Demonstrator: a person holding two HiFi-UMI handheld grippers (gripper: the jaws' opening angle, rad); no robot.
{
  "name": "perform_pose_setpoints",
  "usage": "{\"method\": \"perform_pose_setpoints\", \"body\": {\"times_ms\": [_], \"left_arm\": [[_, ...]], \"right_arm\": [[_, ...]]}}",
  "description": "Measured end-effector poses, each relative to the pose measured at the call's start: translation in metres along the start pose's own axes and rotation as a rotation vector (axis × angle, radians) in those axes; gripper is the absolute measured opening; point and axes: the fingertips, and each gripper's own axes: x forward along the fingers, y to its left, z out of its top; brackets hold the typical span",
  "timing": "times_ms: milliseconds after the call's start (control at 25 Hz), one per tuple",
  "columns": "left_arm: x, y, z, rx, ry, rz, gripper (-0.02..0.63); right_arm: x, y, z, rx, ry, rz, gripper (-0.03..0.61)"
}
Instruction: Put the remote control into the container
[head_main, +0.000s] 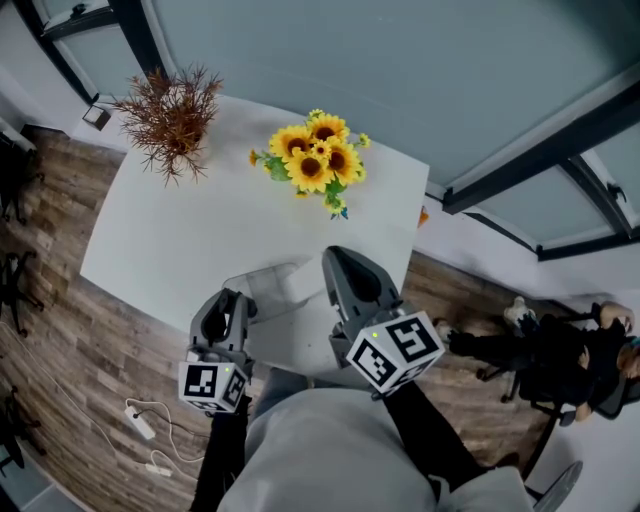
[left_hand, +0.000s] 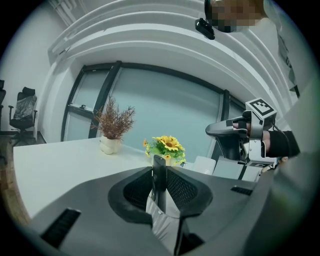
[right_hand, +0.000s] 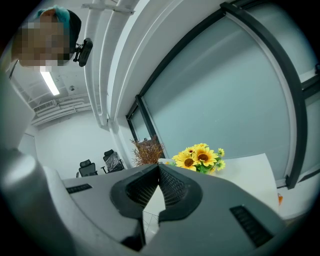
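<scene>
My left gripper (left_hand: 159, 162) is shut on a thin dark slab seen edge-on, which looks like the remote control (left_hand: 159, 184). In the head view the left gripper (head_main: 228, 298) hangs over the table's near edge, and the remote is hidden by its jaws. A clear plastic container (head_main: 285, 290) sits on the white table (head_main: 190, 235) between the two grippers. My right gripper (head_main: 336, 256) is raised above the container's right side. Its jaws (right_hand: 159, 167) are shut with nothing between them. The left gripper view shows the right gripper (left_hand: 235, 131) held up in the air.
Yellow sunflowers (head_main: 315, 160) stand behind the container, and a dried brown plant (head_main: 170, 112) stands at the far left corner. A white cable and plug (head_main: 140, 422) lie on the wooden floor to the left. A dark office chair (head_main: 560, 360) is at the right.
</scene>
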Motion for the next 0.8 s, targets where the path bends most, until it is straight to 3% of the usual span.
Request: {"method": "perform_pose_setpoints", "body": {"times_ms": [560,800], "left_arm": [[0.002,0.0,-0.001,0.034,0.027,0.009,0.086],[-0.001,0.003,0.009,0.028,-0.017,0.03,0.086]], "right_arm": [[0.0,0.001,0.002,0.0,-0.006,0.005,0.005],[-0.001,0.001,0.001,-0.001,-0.006,0.008,0.005]]}}
